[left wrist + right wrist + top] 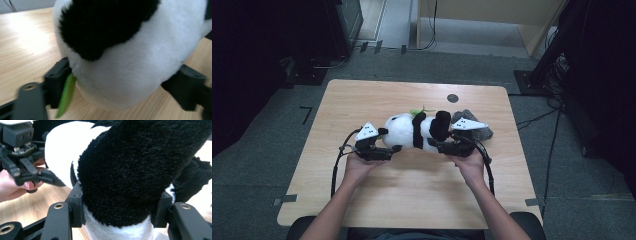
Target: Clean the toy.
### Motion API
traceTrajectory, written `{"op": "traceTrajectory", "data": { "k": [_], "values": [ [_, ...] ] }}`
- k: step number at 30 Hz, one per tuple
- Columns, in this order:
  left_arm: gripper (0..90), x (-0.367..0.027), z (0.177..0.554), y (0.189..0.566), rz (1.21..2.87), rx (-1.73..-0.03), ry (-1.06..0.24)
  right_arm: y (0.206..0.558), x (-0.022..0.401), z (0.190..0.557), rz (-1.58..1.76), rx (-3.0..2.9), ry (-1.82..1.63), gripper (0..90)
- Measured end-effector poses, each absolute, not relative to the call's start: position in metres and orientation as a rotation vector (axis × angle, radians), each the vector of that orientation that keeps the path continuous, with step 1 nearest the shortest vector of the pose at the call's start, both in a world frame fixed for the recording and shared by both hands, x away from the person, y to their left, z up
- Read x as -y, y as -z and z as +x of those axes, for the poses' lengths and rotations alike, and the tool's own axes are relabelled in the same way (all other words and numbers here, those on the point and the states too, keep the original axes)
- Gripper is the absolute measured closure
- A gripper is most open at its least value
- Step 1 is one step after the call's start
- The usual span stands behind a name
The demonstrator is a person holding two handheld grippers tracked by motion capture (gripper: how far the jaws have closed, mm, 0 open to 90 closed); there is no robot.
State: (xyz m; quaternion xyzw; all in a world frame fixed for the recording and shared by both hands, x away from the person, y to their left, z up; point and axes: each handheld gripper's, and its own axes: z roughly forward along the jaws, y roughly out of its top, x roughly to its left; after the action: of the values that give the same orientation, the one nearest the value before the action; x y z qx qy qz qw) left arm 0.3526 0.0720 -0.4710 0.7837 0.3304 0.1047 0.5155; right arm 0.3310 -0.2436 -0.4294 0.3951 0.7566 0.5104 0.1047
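- At the middle of the desk (362, 95), a little toward twelve o'clock in the high view, the plush panda (412, 131) lies on its side, head toward nine o'clock and black hind leg toward three.
- The left tongs (393, 149) are clamped on the panda's white head end. In the left gripper view both black jaws press into the fur at either side, with a green felt leaf (66, 95) caught against the jaw at seven o'clock.
- The right tongs (435, 143) grip the black hind leg (130, 170). In the right gripper view the pads sit tight against the fur at eight and four o'clock.
- The step in hand looks like lifting or carrying the toy with both hands together. Plush gives under pressure, so each hold should be kept firm and deep, not just on the fur tips.
- I would raise both hands at the same pace, so the body does not sag or twist between them.
- The leaf at the left jaw could tear or slip, so avoid pulling the two ends apart.
- A grey cloth or pouch (477, 127) lies just beyond the panda at two o'clock, and I cannot tell whether they touch. Lift straight up first so the leg does not drag it along.
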Motion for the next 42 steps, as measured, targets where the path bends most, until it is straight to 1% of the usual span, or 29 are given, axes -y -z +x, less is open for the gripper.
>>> {"op": "traceTrajectory", "data": {
  "k": [2,4,6,10,13,16,18,21,23,25,27,32,33,34,36,38,40,42],
  "values": [
    [36.5,-0.071,0.350,0.467,1.885,-0.807,-0.269,0.430,0.243,0.332,1.162,-2.230,-1.498,42.1],
    [44.9,-0.071,0.348,0.464,1.878,-0.818,-0.267,0.429,0.243,0.331,1.143,-2.225,-1.480,38.5],
    [50.9,-0.071,0.348,0.462,1.880,-0.827,-0.229,0.428,0.244,0.331,1.116,-2.219,-1.469,34.7],
    [55.6,-0.081,0.351,0.453,1.858,-0.825,-0.165,0.426,0.249,0.330,1.055,-2.208,-1.504,27.4],
    [56.6,-0.086,0.352,0.448,1.858,-0.833,-0.157,0.427,0.252,0.332,1.016,-2.193,-1.537,22.6],
    [56.7,-0.092,0.354,0.446,1.866,-0.878,-0.174,0.431,0.252,0.332,0.987,-2.211,-1.513,22.2],
    [56.7,-0.098,0.356,0.446,1.858,-0.910,-0.160,0.435,0.252,0.331,0.954,-2.233,-1.472,23.5],
    [56.7,-0.102,0.357,0.442,1.850,-0.908,-0.155,0.438,0.250,0.331,0.922,-2.256,-1.405,22.4],
    [56.6,-0.102,0.355,0.439,1.842,-0.895,-0.133,0.438,0.250,0.331,0.905,-2.244,-1.425,19.7],
    [56.4,-0.101,0.354,0.435,1.837,-0.901,-0.104,0.441,0.249,0.333,0.887,-2.258,-1.444,14.1],
    [56.1,-0.098,0.352,0.433,1.834,-0.909,-0.065,0.444,0.248,0.335,0.882,-2.284,-1.473,12.9],
    [54.8,-0.087,0.348,0.430,1.825,-0.920,0.001,0.441,0.242,0.333,0.895,-2.239,-1.486,5.2],
    [54.6,-0.083,0.347,0.430,1.833,-0.920,-0.002,0.442,0.241,0.334,0.905,-2.227,-1.474,5.6],
    [54.1,-0.080,0.347,0.431,1.846,-0.924,-0.006,0.443,0.240,0.334,0.924,-2.221,-1.438,8.2],
    [52.6,-0.076,0.347,0.434,1.863,-0.940,-0.017,0.447,0.238,0.335,0.941,-2.222,-1.366,16.7],
    [51.1,-0.076,0.349,0.438,1.863,-0.958,0.005,0.451,0.240,0.336,0.977,-2.233,-1.358,24.4],
    [48.0,-0.076,0.351,0.440,1.854,-0.967,0.014,0.451,0.240,0.336,1.005,-2.226,-1.365,31.3],
    [41.6,-0.076,0.351,0.442,1.856,-0.954,-0.010,0.450,0.240,0.335,1.023,-2.215,-1.365,37.4]
  ]
}}
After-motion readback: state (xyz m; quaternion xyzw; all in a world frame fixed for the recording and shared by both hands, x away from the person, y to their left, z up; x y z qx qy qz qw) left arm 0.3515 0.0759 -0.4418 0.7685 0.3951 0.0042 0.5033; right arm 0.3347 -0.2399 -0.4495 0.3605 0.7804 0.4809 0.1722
